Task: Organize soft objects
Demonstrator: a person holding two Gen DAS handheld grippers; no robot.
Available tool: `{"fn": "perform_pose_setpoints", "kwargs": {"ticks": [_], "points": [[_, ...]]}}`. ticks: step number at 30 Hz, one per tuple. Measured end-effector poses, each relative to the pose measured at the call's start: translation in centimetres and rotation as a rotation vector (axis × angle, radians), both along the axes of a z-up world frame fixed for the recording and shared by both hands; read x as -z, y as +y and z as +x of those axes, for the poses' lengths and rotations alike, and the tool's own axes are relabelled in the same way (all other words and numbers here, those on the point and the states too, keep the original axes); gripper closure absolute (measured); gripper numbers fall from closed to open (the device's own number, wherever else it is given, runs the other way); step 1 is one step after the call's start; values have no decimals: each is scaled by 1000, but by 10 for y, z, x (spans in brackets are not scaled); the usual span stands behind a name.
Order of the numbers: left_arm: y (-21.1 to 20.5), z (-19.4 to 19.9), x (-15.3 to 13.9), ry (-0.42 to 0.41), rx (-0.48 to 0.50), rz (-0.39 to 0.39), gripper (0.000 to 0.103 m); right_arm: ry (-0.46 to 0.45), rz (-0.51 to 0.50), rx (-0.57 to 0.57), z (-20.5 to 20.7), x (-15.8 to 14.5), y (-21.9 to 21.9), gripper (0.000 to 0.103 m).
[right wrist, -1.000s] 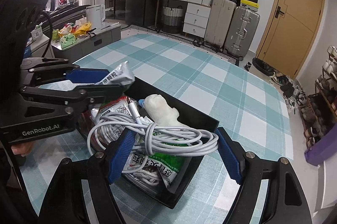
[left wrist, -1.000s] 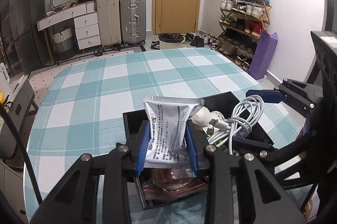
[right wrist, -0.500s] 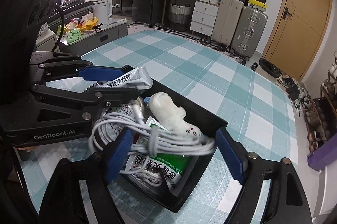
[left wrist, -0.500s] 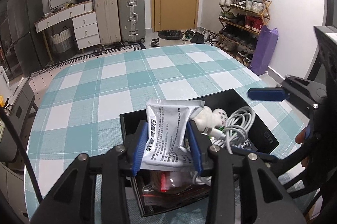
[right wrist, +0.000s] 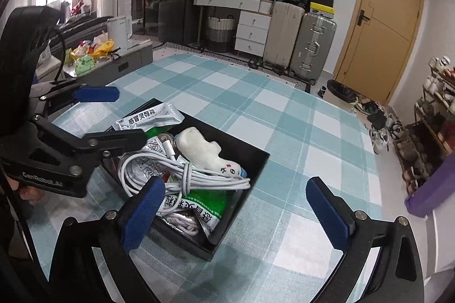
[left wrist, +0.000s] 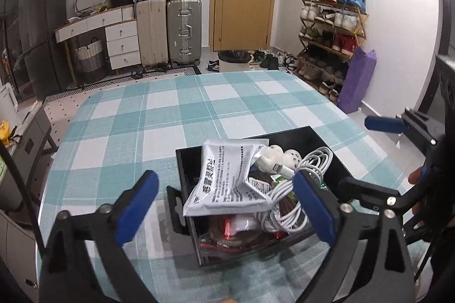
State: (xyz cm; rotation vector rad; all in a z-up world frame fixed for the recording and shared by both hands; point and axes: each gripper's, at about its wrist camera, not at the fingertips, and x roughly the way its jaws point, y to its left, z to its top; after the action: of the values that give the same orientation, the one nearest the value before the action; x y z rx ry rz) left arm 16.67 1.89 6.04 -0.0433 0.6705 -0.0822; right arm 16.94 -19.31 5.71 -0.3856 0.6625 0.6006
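- On the counter (left wrist: 182, 115), covered with a teal-and-white checked cloth, stands a black open-topped box (right wrist: 257, 158), near the counter's front edge.
- Box contents, heaped above the rim: silver sachet (left wrist: 227, 183) with black print, lying tilted on top at the box's left side and poking over the wall.
- White coiled cable (right wrist: 184, 175) lies across the middle of the heap, its connector end pointing up toward the sachet.
- White plush toy (right wrist: 204, 149) with a small drawn face lies behind the cable, toward the far wall.
- Green-and-white packet (right wrist: 204, 203) sits under the cable at the near corner; a clear bag with something red and brown shows lower down, contents unclear.
- Left tool (left wrist: 224, 206): jaws wide apart and opening; the sachet and part of the heap lie between the blue pads, touching neither.
- Right tool (right wrist: 236, 209): jaws wide apart and opening; the box's near corner and the cable coil lie between the pads, not gripped.
- Each tool shows at the edge of the other's view, both at the box.
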Motion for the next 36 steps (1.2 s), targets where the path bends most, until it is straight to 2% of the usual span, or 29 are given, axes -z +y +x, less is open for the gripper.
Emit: {"fn": "perform_pose_setpoints", "kwargs": {"ticks": [2,7,12,16,26,36], "points": [[2,-7,-2,-15,-7,-4,0,2,30,19,-4,-2,-7,1],[2,-28,-3,-36,-13,-8,0,-17,111,50,-18,-5,-22,1],[0,-50,-5,-91,-30,8,0,-26,225,71,-34,-5,-34,1],[-2,-60,-3,-123,-42,17,0,-31,272,62,-46,-2,-34,1],[5,-67,15,-152,-110,24,0,-94,319,6,-73,3,-29,1],[15,-67,34,-165,-169,9,0,-92,313,7,-72,18,-30,1]]}}
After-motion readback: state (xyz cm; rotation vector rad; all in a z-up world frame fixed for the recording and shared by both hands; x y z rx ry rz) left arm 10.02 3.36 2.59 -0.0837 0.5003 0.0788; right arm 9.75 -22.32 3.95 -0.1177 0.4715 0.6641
